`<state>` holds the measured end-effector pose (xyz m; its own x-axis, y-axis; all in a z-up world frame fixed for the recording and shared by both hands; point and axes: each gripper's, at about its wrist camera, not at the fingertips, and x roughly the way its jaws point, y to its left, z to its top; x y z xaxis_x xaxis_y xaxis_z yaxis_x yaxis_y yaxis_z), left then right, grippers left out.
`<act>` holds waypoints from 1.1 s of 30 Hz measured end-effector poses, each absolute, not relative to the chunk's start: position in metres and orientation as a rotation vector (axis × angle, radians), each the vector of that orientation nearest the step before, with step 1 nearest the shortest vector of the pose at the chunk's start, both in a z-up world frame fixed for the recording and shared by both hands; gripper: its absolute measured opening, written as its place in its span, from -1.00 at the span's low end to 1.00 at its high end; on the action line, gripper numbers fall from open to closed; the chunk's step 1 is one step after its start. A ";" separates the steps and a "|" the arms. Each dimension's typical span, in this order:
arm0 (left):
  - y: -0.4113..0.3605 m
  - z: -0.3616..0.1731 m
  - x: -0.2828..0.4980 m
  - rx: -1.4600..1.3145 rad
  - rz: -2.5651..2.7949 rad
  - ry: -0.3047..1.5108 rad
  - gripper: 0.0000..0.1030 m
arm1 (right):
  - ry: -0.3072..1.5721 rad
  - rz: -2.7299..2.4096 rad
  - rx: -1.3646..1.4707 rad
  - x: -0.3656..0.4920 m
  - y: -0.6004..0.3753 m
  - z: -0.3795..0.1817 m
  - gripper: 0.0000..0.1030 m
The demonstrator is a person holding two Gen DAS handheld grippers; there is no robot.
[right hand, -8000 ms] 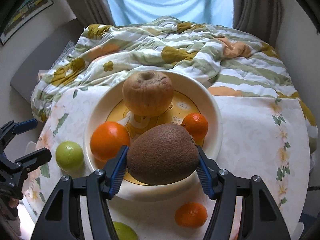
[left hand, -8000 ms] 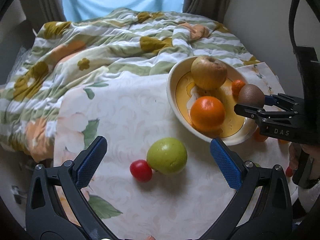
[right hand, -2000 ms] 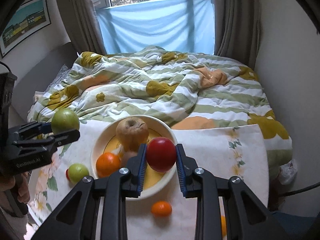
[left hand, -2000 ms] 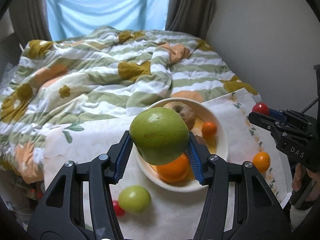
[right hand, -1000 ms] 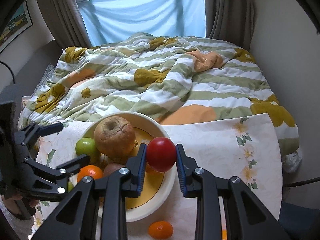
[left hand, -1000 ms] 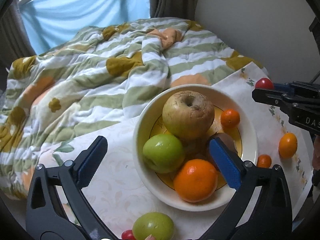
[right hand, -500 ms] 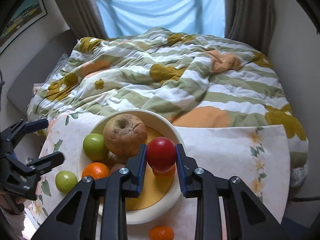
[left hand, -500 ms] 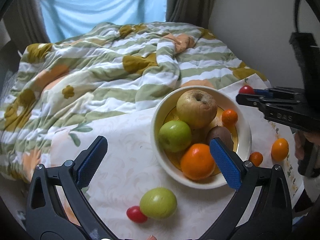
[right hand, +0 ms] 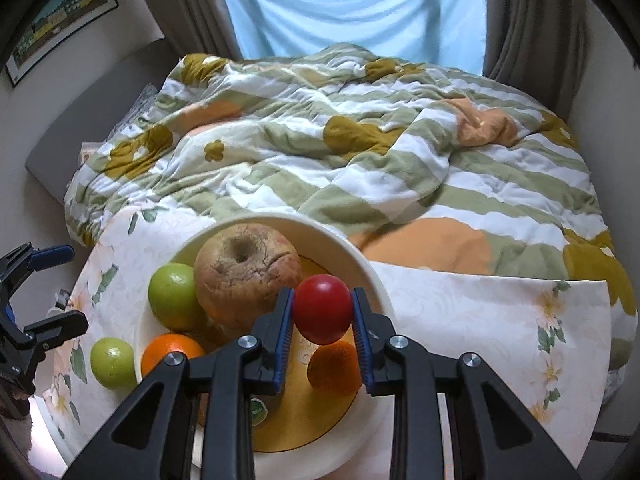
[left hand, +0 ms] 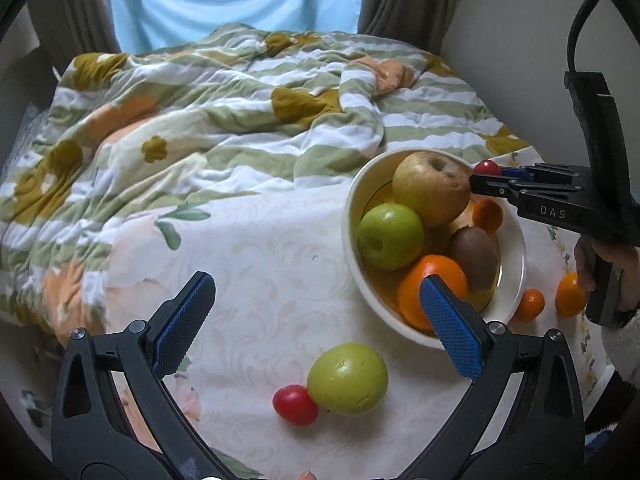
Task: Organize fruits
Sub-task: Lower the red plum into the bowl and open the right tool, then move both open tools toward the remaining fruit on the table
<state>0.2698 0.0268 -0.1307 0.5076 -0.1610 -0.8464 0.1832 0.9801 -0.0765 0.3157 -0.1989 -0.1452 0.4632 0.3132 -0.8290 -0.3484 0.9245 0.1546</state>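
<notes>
Right wrist view: kiwi hidden behind right gripper (right hand: 322, 328) fingers; only a green sticker shows below them. Small orange (right hand: 334, 366) top covered by the red tomato (right hand: 322, 309). Large orange (right hand: 170, 354) lower part cut by a finger. Left gripper (right hand: 38, 292) cropped at the frame edge.

Left wrist view: large orange (left hand: 430, 280) partly behind the blue pad (left hand: 450, 326). Bowl (left hand: 516, 240) near rim hidden there. Person's hand (left hand: 612, 260) mostly behind the gripper handle.

We list: cream bowl (right hand: 360, 264) with yellow-orange inside; brownish wrinkled apple (right hand: 248, 276); green apple (right hand: 174, 296); orange (left hand: 432, 284); brown kiwi (left hand: 474, 258); red tomato (right hand: 323, 308) between blue-padded black fingers (right hand: 282, 328); pale floral-printed cloth (left hand: 256, 264); quilt (right hand: 320, 140) striped green and white with ochre flowers and orange patches; blue curtain (right hand: 352, 4).
</notes>
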 end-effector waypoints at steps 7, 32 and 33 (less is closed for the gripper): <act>0.030 -0.133 0.268 0.006 -0.199 1.022 1.00 | 0.972 0.387 -0.075 0.311 -0.206 -0.141 0.72; 0.026 -0.052 0.199 0.011 -0.127 0.856 1.00 | 0.879 0.372 -0.010 0.234 -0.233 -0.053 0.99; 0.027 -0.048 0.192 0.008 -0.120 0.847 1.00 | 0.872 0.367 -0.004 0.229 -0.235 -0.049 0.99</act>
<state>0.1919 0.0267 -0.0480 0.6557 -0.1025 -0.7480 0.1092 0.9932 -0.0404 0.2289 -0.2347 -0.0491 0.5845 0.3133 -0.7485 -0.3165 0.9374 0.1452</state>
